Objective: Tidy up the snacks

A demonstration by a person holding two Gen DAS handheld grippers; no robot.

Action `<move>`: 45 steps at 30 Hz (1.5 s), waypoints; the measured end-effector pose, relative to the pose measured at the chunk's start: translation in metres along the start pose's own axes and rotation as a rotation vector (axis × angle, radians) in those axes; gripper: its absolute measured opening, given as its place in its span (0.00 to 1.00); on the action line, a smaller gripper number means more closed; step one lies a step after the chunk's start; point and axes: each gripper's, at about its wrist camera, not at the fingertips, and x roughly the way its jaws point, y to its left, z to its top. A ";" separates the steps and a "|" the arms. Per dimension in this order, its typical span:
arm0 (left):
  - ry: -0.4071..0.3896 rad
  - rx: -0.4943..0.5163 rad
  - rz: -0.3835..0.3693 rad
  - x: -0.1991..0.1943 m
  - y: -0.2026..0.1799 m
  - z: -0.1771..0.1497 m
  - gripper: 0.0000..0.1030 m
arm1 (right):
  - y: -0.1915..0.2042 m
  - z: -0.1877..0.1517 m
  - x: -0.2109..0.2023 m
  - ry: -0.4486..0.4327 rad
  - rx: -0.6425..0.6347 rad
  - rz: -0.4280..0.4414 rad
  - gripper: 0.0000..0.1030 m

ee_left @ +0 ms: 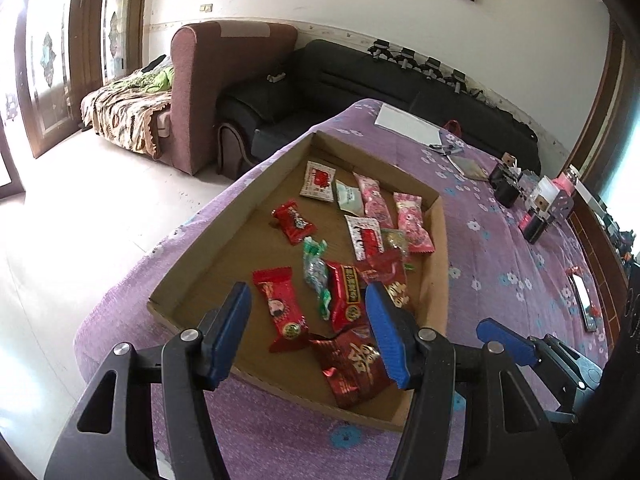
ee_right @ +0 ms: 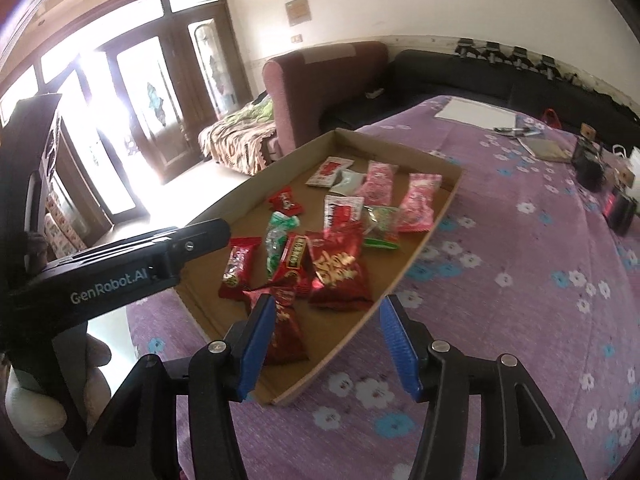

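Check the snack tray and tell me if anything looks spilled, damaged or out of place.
Nothing is spilled: every snack lies inside the cardboard tray on the purple cloth. The near red packets overlap in a loose heap, while the pink packets at the far end lie side by side. No wrapper looks torn.

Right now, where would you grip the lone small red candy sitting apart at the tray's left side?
Probably across the red candy's plump middle, coming from above with open jaws. It lies flat on the cardboard tray, apart from other wrappers, so both sides are free; its crimped ends look too thin to hold.
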 end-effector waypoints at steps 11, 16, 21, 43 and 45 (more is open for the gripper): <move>-0.318 -0.007 0.238 -0.059 -0.019 -0.007 0.89 | -0.035 -0.022 -0.026 -0.029 0.082 -0.037 0.55; -0.472 -0.094 0.206 -0.089 -0.009 -0.011 1.00 | -0.047 -0.028 -0.036 -0.046 0.101 -0.044 0.58; -0.283 -0.155 0.159 -0.064 0.006 0.001 1.00 | -0.050 -0.030 -0.040 -0.054 0.101 -0.035 0.58; -0.220 0.111 0.192 -0.035 -0.063 -0.014 1.00 | -0.029 -0.040 -0.035 -0.068 -0.051 -0.105 0.66; -0.173 0.121 0.193 -0.028 -0.067 -0.019 1.00 | -0.032 -0.039 -0.032 -0.052 -0.040 -0.120 0.66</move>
